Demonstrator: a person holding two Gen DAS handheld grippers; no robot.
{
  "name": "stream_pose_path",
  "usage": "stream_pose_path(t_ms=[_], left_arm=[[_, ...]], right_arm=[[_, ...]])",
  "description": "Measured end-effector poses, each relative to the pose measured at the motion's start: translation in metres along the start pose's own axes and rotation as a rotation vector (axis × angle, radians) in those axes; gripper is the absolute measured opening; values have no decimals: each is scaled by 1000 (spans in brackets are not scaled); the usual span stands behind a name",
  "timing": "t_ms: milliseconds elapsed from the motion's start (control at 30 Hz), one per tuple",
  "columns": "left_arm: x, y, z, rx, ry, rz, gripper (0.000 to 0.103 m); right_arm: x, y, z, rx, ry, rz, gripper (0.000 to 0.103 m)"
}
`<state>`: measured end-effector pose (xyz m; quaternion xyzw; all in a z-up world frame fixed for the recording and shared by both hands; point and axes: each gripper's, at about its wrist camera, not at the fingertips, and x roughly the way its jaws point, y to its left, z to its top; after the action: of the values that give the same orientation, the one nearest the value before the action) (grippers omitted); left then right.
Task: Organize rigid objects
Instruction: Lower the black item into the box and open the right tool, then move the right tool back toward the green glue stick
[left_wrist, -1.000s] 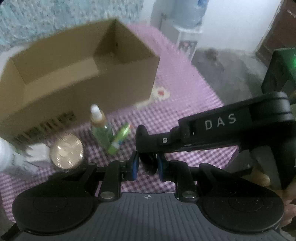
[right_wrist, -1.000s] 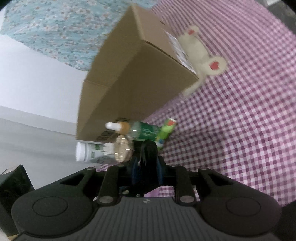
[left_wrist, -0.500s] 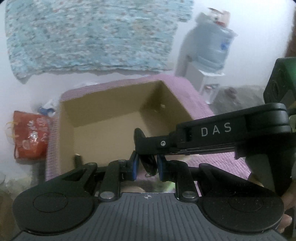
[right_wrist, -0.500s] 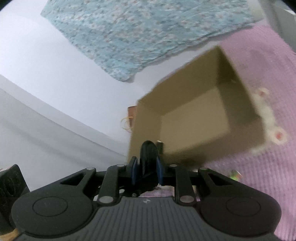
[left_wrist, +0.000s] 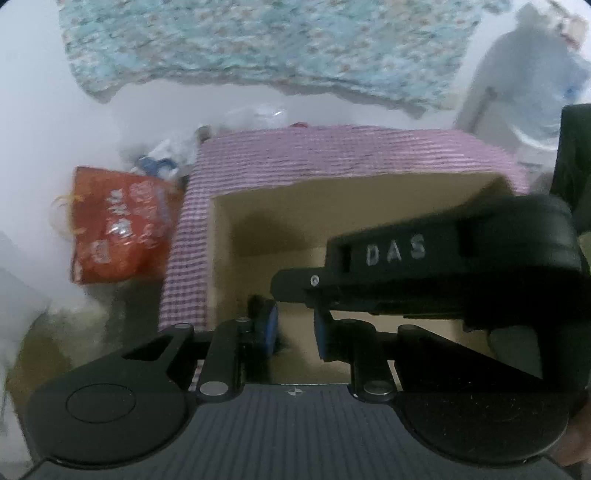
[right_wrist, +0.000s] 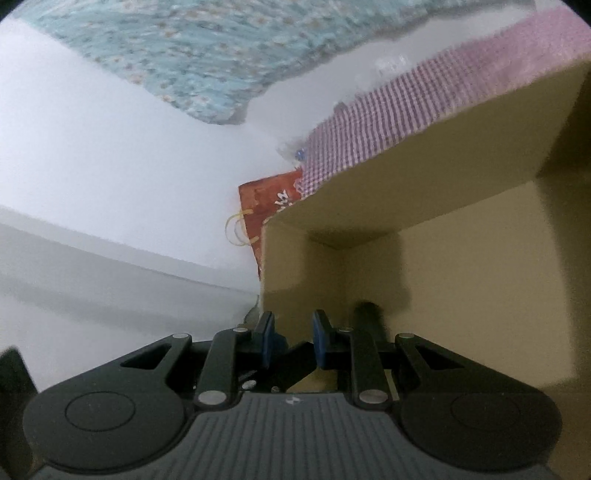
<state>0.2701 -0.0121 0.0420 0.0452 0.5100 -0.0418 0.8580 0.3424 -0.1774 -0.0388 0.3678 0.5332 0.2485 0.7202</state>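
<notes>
An open cardboard box (left_wrist: 369, 214) stands on the purple checked table; it also shows in the right wrist view (right_wrist: 461, 240). My left gripper (left_wrist: 293, 328) is open and empty over the box's near left part. My right gripper (right_wrist: 293, 341) is open and empty at the box's left wall. The right gripper's black body marked DAS (left_wrist: 424, 273) crosses the left wrist view just above my left fingers. A dark object (right_wrist: 369, 317) lies low inside the box, behind my right finger; I cannot tell what it is.
A purple checked cloth (left_wrist: 332, 155) covers the table behind the box. A red bag (left_wrist: 118, 225) stands by the table's left side, also in the right wrist view (right_wrist: 266, 206). A white wall with a floral cloth (left_wrist: 258, 44) is behind. A water dispenser (left_wrist: 517, 85) stands at right.
Both grippers have moved up and over the box and opened. The small black object each held between its pads is gone from both. The bottles and tin have left view.
</notes>
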Motion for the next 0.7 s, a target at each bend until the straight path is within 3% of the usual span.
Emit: stream_pose_path(t_ms=[100,267,467,600,700], left_arm=[[3,5,-5,-29,20,-21,23],[-9,11,-11,-57,0,-45,25],[-54,1,-28,-46,-76,-95,35],[-91,-15,-52,-2,-134,-145,48],[-109,-31,-80,30,-161,-187,50]], right_arm=[[10,-7,1,38,21,14,24],[-16,-4,-4,-18,-13,21,25],[-85,5,-30,-92,-66,40,26],[-140,4,-65,-147,-121,77,26],[-179,-11,-97,-144,-172,102,26]])
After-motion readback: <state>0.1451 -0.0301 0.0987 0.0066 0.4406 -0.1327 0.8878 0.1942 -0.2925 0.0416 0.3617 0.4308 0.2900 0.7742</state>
